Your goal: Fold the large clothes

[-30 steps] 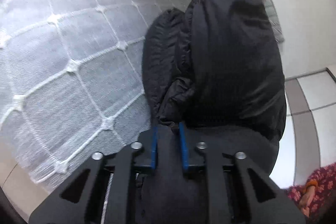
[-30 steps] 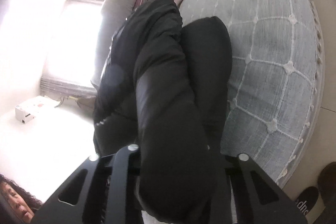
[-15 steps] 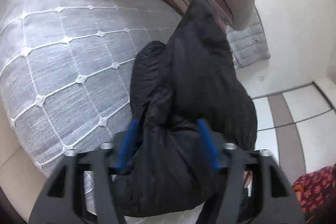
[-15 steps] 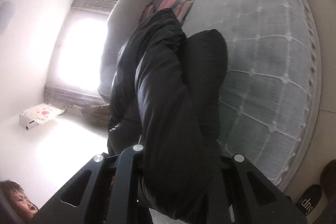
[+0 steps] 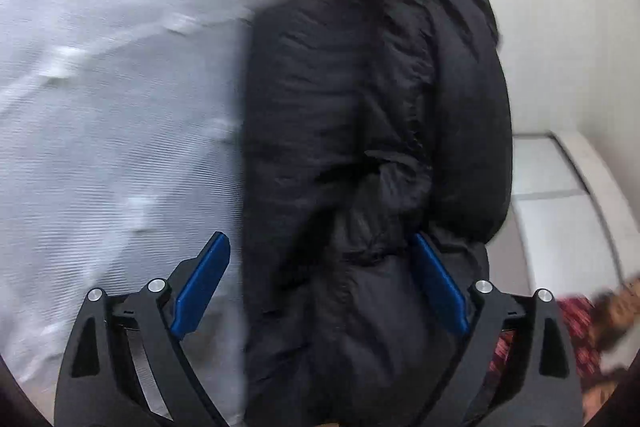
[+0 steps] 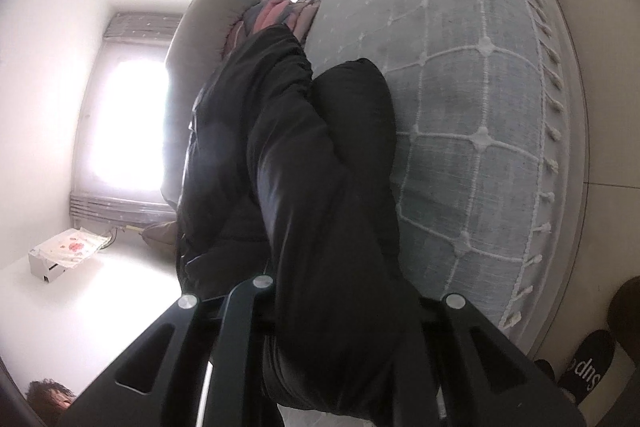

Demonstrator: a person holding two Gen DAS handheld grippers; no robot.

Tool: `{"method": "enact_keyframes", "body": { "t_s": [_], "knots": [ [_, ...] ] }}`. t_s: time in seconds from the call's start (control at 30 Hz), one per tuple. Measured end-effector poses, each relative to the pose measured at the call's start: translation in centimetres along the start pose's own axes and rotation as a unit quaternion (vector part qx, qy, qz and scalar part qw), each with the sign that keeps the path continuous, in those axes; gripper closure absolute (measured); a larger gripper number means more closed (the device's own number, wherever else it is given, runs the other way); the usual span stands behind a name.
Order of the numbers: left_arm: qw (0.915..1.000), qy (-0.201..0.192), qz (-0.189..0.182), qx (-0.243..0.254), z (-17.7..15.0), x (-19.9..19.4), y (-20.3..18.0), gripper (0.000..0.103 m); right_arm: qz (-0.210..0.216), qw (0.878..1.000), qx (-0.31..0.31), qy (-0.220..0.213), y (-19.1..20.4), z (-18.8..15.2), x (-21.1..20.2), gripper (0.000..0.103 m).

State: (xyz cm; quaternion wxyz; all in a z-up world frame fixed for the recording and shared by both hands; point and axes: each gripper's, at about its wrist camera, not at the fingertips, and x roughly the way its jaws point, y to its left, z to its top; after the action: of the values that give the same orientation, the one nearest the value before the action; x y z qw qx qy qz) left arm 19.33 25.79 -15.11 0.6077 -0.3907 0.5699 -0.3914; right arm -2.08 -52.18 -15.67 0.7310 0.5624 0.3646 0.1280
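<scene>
Left gripper (image 5: 320, 259) jaws spread wide, blue pads (image 5: 202, 287) far apart; black padded jacket (image 5: 372, 147) bulges up between them, right pad against the fabric, left pad clear of it. Not clamped. Left view is motion-blurred, so whether the cloth rests on the gripper body is hard to tell.

Right gripper (image 6: 340, 311): fingers fully hidden under a thick fold of the jacket (image 6: 320, 207) draped over the frame, so jaw state can't be told.

Jacket sits bunched in the middle of both frames, a long dark roll running from the grippers toward the top, lying on the grey bedspread (image 6: 460, 99) with white stitched diamond pattern. In the left view the bedspread (image 5: 112, 99) fills the left half. In the right view it fills the upper right.

Farther out in the right view: grey and pink pillows (image 6: 276, 11) at top centre beyond the jacket, bright window (image 6: 124, 123) at left, small white box (image 6: 60, 259) on the floor lower left, black slipper (image 6: 588, 363) at lower right corner. White wall (image 5: 560, 27) at upper right of the left view.
</scene>
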Motion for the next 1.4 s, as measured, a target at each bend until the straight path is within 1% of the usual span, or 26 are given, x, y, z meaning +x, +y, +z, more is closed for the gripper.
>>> {"method": "enact_keyframes", "body": {
  "t_s": [0.07,0.1,0.13,0.17,0.2,0.23,0.27,0.3,0.33,0.37,0.47,0.5,0.6,0.7,0.77,0.87,0.97,1.0,1.03,1.1,1.13,1.2,1.23,1.3,1.33,1.4],
  "knots": [
    [0.9997,0.017,-0.016,0.005,0.0,1.9,-0.3,0.013,-0.001,1.000,0.003,0.000,-0.3,-0.1,-0.3,0.087],
    [0.9996,0.023,-0.016,0.005,0.0,2.6,-0.3,0.013,-0.002,1.000,0.004,0.000,-0.4,-0.1,-0.3,0.087],
    [0.9997,0.018,-0.011,0.009,0.1,3.1,-0.5,0.014,-0.002,1.000,0.004,-0.001,-0.2,-0.2,-0.5,0.087],
    [0.9997,-0.005,0.008,0.023,0.0,3.2,-0.9,0.020,-0.002,1.000,0.003,-0.002,-0.1,-0.3,-0.6,0.087],
    [0.9983,-0.021,0.043,0.032,-0.1,3.4,-1.4,0.037,-0.001,1.000,0.003,-0.003,-0.1,-0.4,-0.8,0.087],
    [0.9971,-0.028,0.065,0.027,-0.2,3.3,-1.7,0.044,0.000,1.000,0.004,-0.007,-0.2,-0.5,-0.9,0.087],
    [0.9958,-0.037,0.080,0.025,-0.4,3.2,-2.3,0.058,0.001,1.000,0.005,-0.009,-0.3,-0.6,-1.0,0.087],
    [0.9928,-0.046,0.105,0.035,-0.8,2.8,-3.4,0.070,0.002,1.000,0.005,-0.011,-0.4,-0.8,-1.1,0.087],
    [0.9905,-0.050,0.121,0.042,-1.1,2.8,-4.2,0.075,0.003,1.000,0.005,-0.014,-0.4,-0.9,-1.2,0.087],
    [0.9871,-0.059,0.142,0.045,-1.5,2.5,-5.2,0.082,0.004,1.000,0.005,-0.017,-0.2,-1.1,-1.3,0.087],
    [0.9772,-0.079,0.188,0.061,-2.5,2.0,-8.1,0.092,0.012,1.000,0.000,-0.027,0.5,-1.5,-1.8,0.087],
    [0.9747,-0.087,0.194,0.068,-2.8,1.7,-9.2,0.094,0.016,0.999,-0.004,-0.030,0.9,-1.6,-2.0,0.087],
    [0.9732,-0.116,0.185,0.073,-3.8,0.5,-11.8,0.096,0.036,0.998,-0.015,-0.043,2.4,-1.9,-2.8,0.087],
    [0.9683,-0.156,0.168,0.099,-3.8,-2.0,-15.9,0.096,0.053,0.997,-0.036,-0.045,4.7,-1.8,-3.1,0.087],
    [0.9637,-0.170,0.171,0.114,-4.0,-4.3,-18.2,0.097,0.066,0.995,-0.057,-0.042,7.3,-1.4,-2.8,0.087],
    [0.9592,-0.190,0.176,0.112,-1.5,-5.7,-20.0,0.097,0.092,0.991,-0.091,-0.037,12.0,0.0,-1.2,0.087],
    [0.9523,-0.220,0.184,0.104,1.5,-7.7,-21.3,0.097,0.111,0.986,-0.123,-0.031,17.2,1.6,1.1,0.087],
    [0.9491,-0.234,0.186,0.100,2.3,-8.9,-22.0,0.098,0.117,0.983,-0.137,-0.028,19.6,2.1,2.2,0.087],
    [0.9456,-0.245,0.189,0.102,2.7,-9.1,-21.9,0.098,0.121,0.982,-0.145,-0.025,21.1,2.4,2.9,0.087],
    [0.9366,-0.267,0.197,0.113,3.6,-11.0,-23.7,0.098,0.134,0.976,-0.170,-0.022,25.3,3.0,4.4,0.087],
    [0.9326,-0.275,0.200,0.121,2.7,-11.9,-25.2,0.098,0.141,0.973,-0.179,-0.021,26.7,3.1,4.8,0.087],
    [0.9228,-0.296,0.201,0.142,2.5,-14.1,-26.7,0.098,0.166,0.964,-0.208,-0.022,31.1,3.4,5.8,0.087],
    [0.9163,-0.310,0.202,0.153,2.6,-15.7,-27.7,0.098,0.178,0.959,-0.217,-0.024,32.6,3.5,6.0,0.087],
    [0.9032,-0.343,0.192,0.173,2.5,-18.8,-29.5,0.098,0.214,0.946,-0.242,-0.035,36.2,3.4,6.4,0.087],
    [0.8980,-0.353,0.193,0.179,2.7,-19.1,-29.4,0.098,0.235,0.937,-0.253,-0.041,38.0,3.1,6.6,0.087],
    [0.8883,-0.371,0.188,0.194,2.9,-21.2,-30.2,0.098,0.267,0.924,-0.268,-0.050,40.0,2.5,7.4,0.087]
  ]
}}
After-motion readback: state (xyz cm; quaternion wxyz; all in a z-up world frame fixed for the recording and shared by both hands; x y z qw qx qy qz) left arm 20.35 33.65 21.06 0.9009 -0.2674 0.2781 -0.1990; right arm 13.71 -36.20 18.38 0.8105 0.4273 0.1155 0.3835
